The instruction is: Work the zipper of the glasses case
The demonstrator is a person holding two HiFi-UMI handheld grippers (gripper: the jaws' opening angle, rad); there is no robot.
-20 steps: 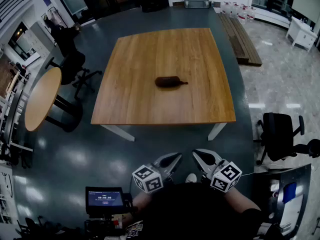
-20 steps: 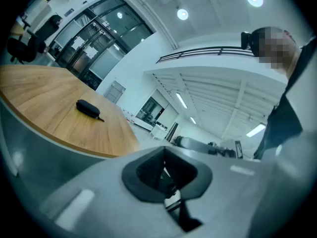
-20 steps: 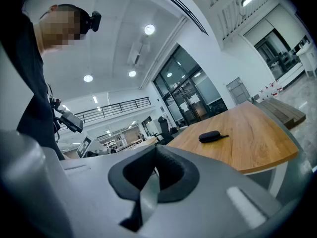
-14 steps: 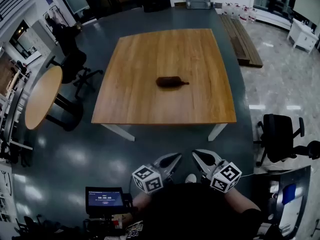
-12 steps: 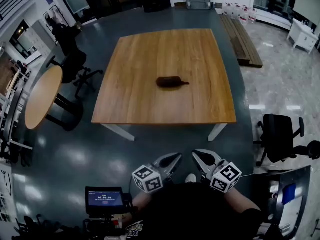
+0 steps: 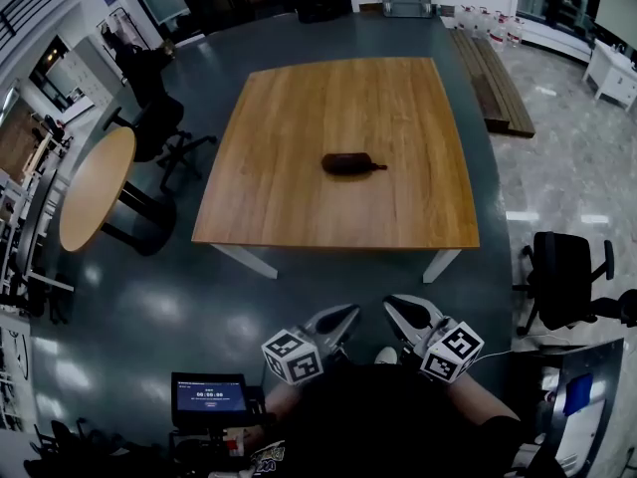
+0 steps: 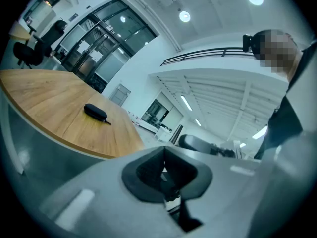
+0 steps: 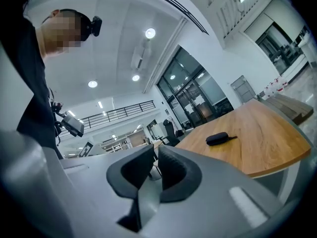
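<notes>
We stand well back from the desk [image 6: 299,182], with open floor between us and its near edge. The glasses case [image 6: 348,163] lies alone near the middle of the top, lengthwise across our view, with a thin tail [image 6: 379,166] sticking out of its right end. The left tool [image 6: 336,321] is closed with nothing between its jaws. The right tool [image 6: 406,315] is all but closed, with only a thin slit between its pads, and it is empty too. Both are held level and close to our body, far from the case, so we judge that the zipper work is not yet begun and every risk lies ahead. The case rests loose on smooth wood, so if one tool tugs at the zipper while the other does not pin the body, the whole case probably slides instead of opening. From here the tail is too small for us to tell a zipper pull from a carry loop, and pinching the wrong one moves no slider. If the tools arrive closed as they are, they can only shove the case away. The shell looks rounded, so a shallow pinch may slip off. Because the case sits mid-desk, we must reach over the near edge, where a tool could knock the wood.
</notes>
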